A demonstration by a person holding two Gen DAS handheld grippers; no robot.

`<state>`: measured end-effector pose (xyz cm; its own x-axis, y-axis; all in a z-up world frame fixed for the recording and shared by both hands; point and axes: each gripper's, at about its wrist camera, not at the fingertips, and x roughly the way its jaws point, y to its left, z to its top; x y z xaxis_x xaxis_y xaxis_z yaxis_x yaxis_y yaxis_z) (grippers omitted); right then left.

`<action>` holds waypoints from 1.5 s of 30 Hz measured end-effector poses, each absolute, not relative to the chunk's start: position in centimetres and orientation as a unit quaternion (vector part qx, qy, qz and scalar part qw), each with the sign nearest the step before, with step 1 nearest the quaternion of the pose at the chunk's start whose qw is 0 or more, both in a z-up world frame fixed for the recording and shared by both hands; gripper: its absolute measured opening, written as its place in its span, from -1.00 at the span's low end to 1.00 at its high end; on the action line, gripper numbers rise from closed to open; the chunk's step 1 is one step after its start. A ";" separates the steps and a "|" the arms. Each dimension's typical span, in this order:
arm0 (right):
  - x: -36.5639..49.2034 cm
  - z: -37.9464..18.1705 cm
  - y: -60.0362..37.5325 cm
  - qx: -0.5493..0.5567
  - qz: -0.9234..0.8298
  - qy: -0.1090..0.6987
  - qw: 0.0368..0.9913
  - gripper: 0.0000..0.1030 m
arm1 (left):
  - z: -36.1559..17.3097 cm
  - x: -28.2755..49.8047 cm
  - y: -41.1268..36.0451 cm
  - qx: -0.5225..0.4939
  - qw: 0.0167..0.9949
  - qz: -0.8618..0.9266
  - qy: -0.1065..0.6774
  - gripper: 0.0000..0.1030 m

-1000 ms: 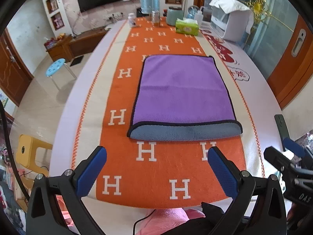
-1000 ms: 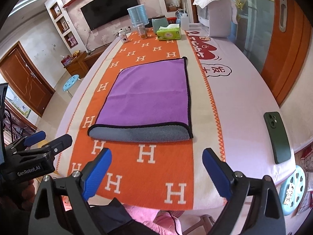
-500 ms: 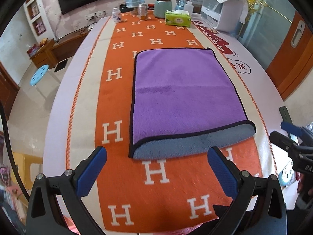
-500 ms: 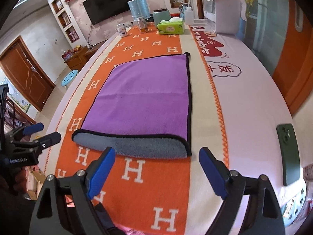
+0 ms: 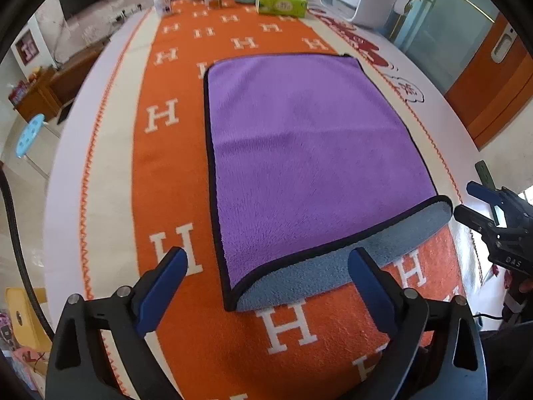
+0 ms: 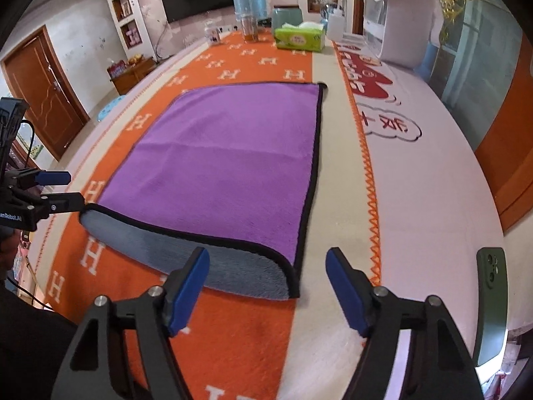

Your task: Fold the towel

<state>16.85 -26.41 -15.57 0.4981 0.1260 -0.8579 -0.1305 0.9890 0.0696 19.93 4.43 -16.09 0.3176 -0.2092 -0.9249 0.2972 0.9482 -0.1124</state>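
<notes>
Towel [image 5: 299,153], purple face up, grey underside showing at folded near edge, lay mid-table on orange runner [image 5: 166,180]; left gripper [image 5: 266,276] and right gripper [image 6: 266,276] both spread wide, empty, at near corners.

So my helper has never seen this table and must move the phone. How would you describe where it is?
Start from the orange H-patterned runner along the table, with the purple towel lying on it. Go right, past the runner's zigzag border, onto the bare pale tablecloth at the near edge. The phone lies flat there alone, in a dark green case, camera lenses up.
</notes>
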 end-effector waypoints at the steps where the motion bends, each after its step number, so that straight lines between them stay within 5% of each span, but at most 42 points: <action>1: 16.9 -15.9 -26.4 -0.002 0.072 0.500 0.863 0.30 | -16.5 20.2 4.5 0.038 0.806 -0.158 0.569 0.79; 20: 17.0 -18.4 -25.9 -0.010 0.096 0.532 0.841 -0.09 | -20.5 20.9 5.2 0.005 0.769 -0.173 0.616 0.12; 31: 16.3 -18.4 -26.5 -0.008 0.094 0.532 0.841 -0.34 | -20.0 19.6 5.5 -0.001 0.768 -0.166 0.618 -0.11; 36: 16.1 -18.3 -26.8 -0.006 0.092 0.532 0.842 -0.53 | -20.1 19.2 6.0 -0.003 0.767 -0.154 0.623 -0.68; 45: 16.0 -17.9 -27.1 0.002 0.096 0.522 0.848 -0.89 | -19.6 18.7 6.8 -0.006 0.770 -0.148 0.620 -0.79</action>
